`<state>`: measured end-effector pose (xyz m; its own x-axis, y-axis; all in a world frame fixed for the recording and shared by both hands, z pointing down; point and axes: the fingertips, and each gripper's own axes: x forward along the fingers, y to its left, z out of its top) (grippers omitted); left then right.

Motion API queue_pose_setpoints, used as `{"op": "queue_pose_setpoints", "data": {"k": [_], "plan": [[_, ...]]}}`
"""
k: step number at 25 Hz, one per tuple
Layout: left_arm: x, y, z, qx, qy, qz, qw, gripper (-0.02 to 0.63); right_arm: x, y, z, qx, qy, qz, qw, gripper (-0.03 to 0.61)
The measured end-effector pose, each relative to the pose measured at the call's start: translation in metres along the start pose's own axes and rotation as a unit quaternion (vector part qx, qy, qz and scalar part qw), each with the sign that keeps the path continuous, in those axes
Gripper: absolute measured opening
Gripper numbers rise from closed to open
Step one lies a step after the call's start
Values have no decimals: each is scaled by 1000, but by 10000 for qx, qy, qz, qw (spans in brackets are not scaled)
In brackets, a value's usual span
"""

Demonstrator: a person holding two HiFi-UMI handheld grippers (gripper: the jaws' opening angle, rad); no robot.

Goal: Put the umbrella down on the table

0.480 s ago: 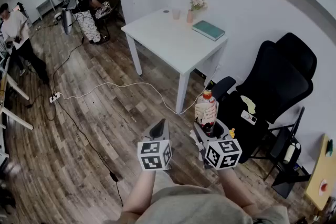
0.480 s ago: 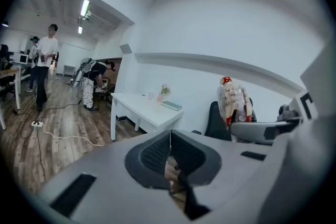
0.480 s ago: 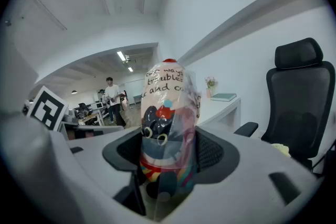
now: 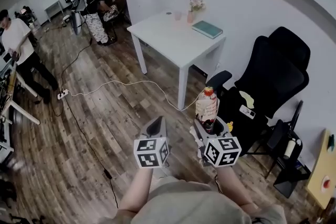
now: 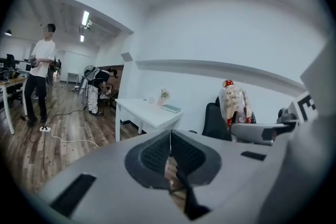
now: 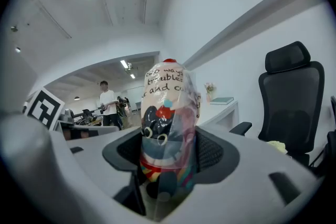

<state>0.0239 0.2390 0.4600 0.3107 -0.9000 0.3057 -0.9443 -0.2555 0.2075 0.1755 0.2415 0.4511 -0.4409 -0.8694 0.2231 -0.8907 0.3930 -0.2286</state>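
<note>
A folded umbrella (image 4: 206, 108) in a clear printed sleeve with a red cap stands upright between the jaws of my right gripper (image 4: 209, 129), which is shut on it. In the right gripper view the umbrella (image 6: 169, 128) fills the middle, pads pressing both its sides. My left gripper (image 4: 155, 128) is shut with nothing in it; its pads (image 5: 157, 156) meet in the left gripper view, where the umbrella (image 5: 233, 104) shows at the right. The white table (image 4: 168, 42) stands ahead, well beyond both grippers.
On the table are a teal book (image 4: 207, 29), a cup (image 4: 178, 16) and a small vase of flowers (image 4: 193, 9). A black office chair (image 4: 268, 78) is at the right. A white cable (image 4: 121, 84) runs over the wooden floor. People (image 4: 21, 47) stand at the far left.
The view has shifted slightly: table and chair sit a little nearer and more to the right. Both grippers keep their hold and their place in front of me.
</note>
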Motion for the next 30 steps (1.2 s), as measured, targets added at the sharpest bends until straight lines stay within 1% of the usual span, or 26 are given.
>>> {"op": "queue_pose_setpoints", "data": {"k": [6, 14, 23, 30], "plan": [[-19, -10, -1, -30, -107, 48, 9999, 8, -18, 8, -2, -81, -29, 87, 9999, 270], [-33, -24, -7, -97, -263, 110, 9995, 8, -34, 7, -1, 31, -95, 159, 9998, 272], [-33, -37, -8, -69, -279, 127, 9995, 8, -38, 4, 1, -85, -90, 262, 9996, 272], [-31, -29, -12, -138, -231, 160, 9995, 8, -30, 6, 1, -74, -96, 294, 9995, 272]]}}
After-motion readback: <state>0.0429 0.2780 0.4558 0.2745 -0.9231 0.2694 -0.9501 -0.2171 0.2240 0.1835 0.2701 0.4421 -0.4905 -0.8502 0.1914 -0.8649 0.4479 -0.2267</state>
